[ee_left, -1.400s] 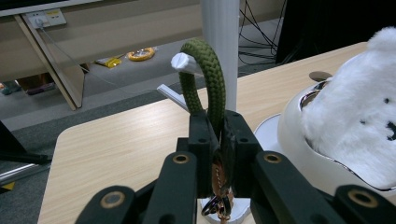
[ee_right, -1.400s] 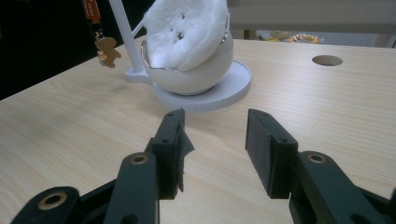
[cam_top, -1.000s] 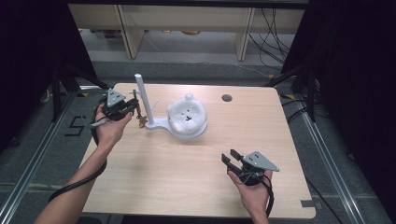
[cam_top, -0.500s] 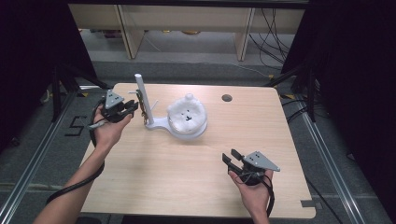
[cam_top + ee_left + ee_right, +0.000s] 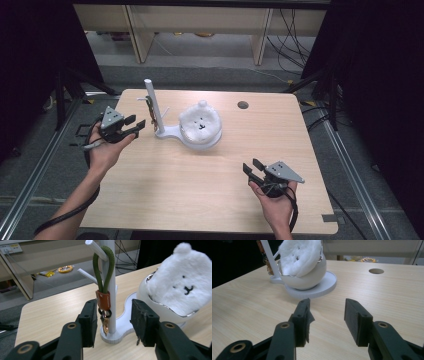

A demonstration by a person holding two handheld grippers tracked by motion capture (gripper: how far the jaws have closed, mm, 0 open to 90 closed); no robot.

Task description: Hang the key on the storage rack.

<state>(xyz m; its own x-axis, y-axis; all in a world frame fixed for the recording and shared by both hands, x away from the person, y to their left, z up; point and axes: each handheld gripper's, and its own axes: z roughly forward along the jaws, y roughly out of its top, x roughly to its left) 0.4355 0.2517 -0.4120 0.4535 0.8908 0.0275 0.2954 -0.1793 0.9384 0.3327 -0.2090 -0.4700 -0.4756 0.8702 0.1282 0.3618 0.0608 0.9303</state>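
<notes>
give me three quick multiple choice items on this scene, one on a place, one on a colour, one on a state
1. Where does the keychain loop hang?
A. on a peg of the white stand
B. inside the white bowl
C. flat on the table

2. What colour is the loop's cord?
A. red
B. green
C. blue

3. How does the left gripper stand to the keychain?
A. clamped on it
B. jaws open, apart from it
C. lying flat on the table

Key: 1 A, the cord is hooked over a peg of the white stand in the left gripper view. 2 B, the cord is olive green above a brown sleeve. 3 B, its jaws have just been opening and gaps show on both sides of the keychain.
</notes>
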